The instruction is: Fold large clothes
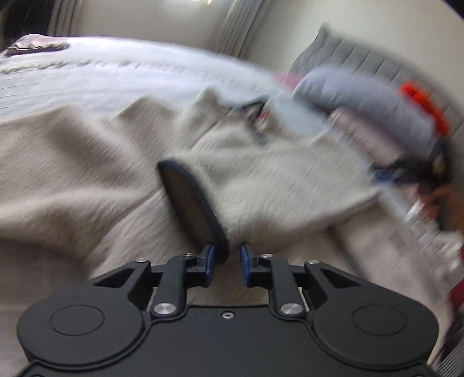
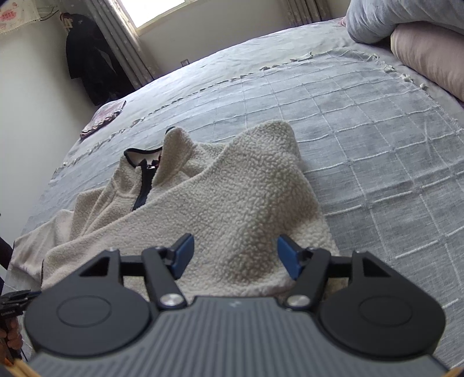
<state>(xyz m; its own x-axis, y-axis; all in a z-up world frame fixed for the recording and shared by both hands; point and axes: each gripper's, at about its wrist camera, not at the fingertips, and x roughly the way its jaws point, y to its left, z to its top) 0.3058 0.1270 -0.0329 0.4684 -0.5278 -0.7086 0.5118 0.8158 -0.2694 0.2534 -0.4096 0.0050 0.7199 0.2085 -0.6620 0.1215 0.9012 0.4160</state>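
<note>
Grey bedspread, pillows, dk coat.

The left tool has its two fingers pulled close together, with a thin gap. The right tool has its fingers spread wide apart.

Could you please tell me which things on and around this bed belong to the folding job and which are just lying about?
Job: cream fleece jacket; left gripper, shut on its cuff; right gripper, open.

Lying about: pink pillow, grey duvet, small pink cloth, hanging dark coat.
</note>
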